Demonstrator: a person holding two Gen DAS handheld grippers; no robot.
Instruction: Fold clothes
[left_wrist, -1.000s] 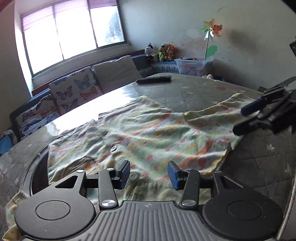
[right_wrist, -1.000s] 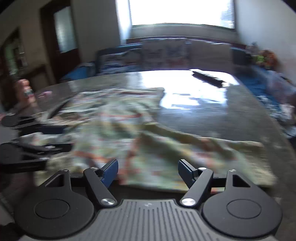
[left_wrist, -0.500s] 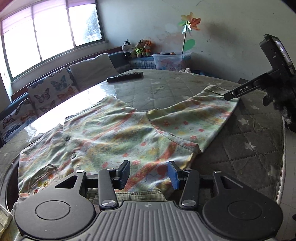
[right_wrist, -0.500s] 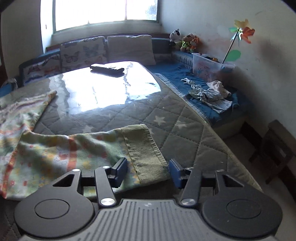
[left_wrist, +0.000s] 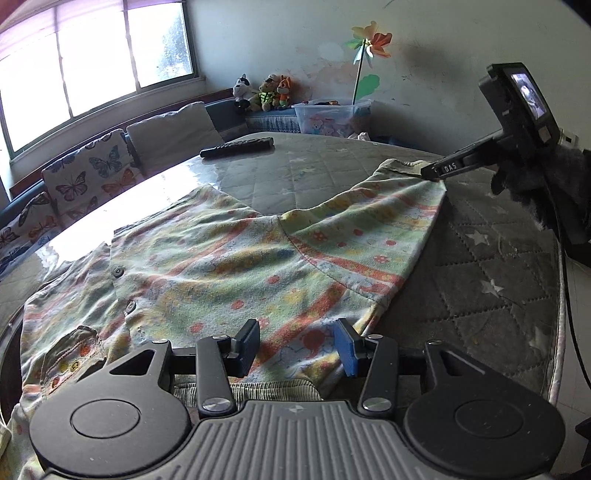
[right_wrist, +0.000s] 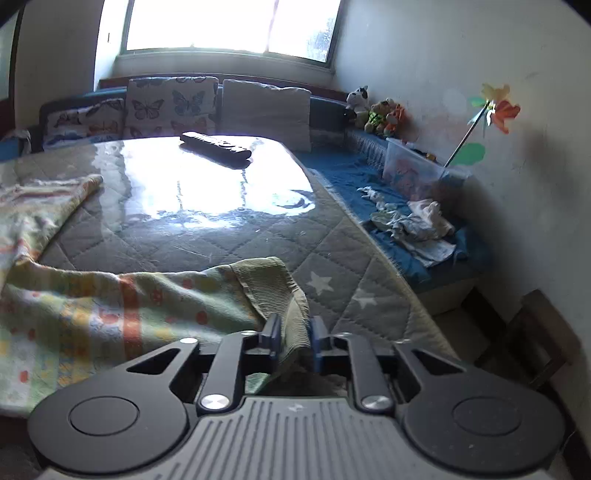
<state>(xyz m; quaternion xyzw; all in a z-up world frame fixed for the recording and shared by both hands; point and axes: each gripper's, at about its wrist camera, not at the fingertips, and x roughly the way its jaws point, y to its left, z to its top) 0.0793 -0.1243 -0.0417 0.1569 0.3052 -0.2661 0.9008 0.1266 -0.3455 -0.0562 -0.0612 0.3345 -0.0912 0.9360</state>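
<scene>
Shirt (left_wrist: 229, 258) lay spread on the counter (left_wrist: 480, 280). Your right claw (right_wrist: 291, 338) had just been closing, pinching the sleeve cuff (right_wrist: 273, 284) (ribbed). Your left claw (left_wrist: 297, 345) stood spread over the hem.

garment (left_wrist: 229, 266) hem under left tongs (left_wrist: 295, 347), left edge cropped

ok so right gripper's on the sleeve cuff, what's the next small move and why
Probably lift the cuff a little and carry it in over the shirt. The right gripper has just been closing with the ribbed cuff between its jaws, and the sleeve lies spread out to the side of the body. The left gripper hangs open over the hem, holding nothing.
</scene>
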